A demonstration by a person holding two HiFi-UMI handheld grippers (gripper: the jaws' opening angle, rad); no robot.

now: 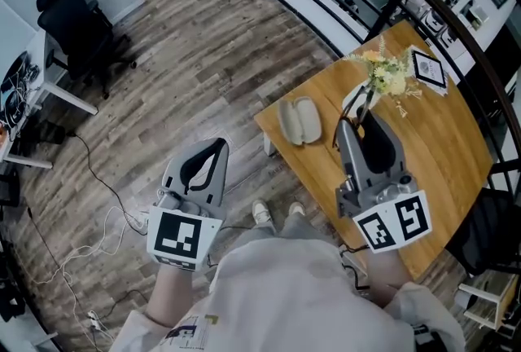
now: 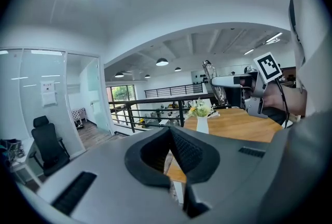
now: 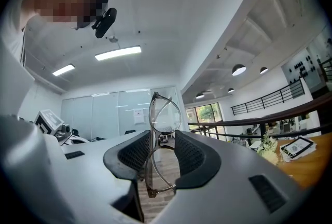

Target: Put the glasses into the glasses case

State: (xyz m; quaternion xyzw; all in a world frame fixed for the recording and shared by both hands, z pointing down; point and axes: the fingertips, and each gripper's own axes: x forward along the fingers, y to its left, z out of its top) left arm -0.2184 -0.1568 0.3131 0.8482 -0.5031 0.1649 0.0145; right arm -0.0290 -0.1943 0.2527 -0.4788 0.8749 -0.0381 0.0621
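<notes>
Left gripper (image 1: 218,147): well apart from the case (image 1: 299,121), out over the wood floor (image 1: 203,57) and off the worktop (image 1: 440,147). In its own view the jaws are together, pads meeting along one line, with nothing between them.

Right gripper (image 1: 358,117): over the worktop, just beside the case on the side away from the left gripper. The jaws are clamped on the glasses (image 3: 161,140). The right gripper view shows the clear frame held on edge and gripped about the bridge, one lens standing above the pads and the other hanging below between them. I cannot tell how the temples lie.

Case: lies open on the worktop, both shell halves facing up, close to the worktop corner nearest the floor. Nothing is visible inside it. The glasses are in the air beside the case, not touching it.

Other items, placed from the case:
- Vase (image 2: 202,124) with flowers stands on the worktop beyond the right gripper.
- Marker card (image 1: 429,68) lies farther along the worktop, past the vase.
- Black chair (image 1: 77,28) is far across the floor, on the left gripper's side.
</notes>
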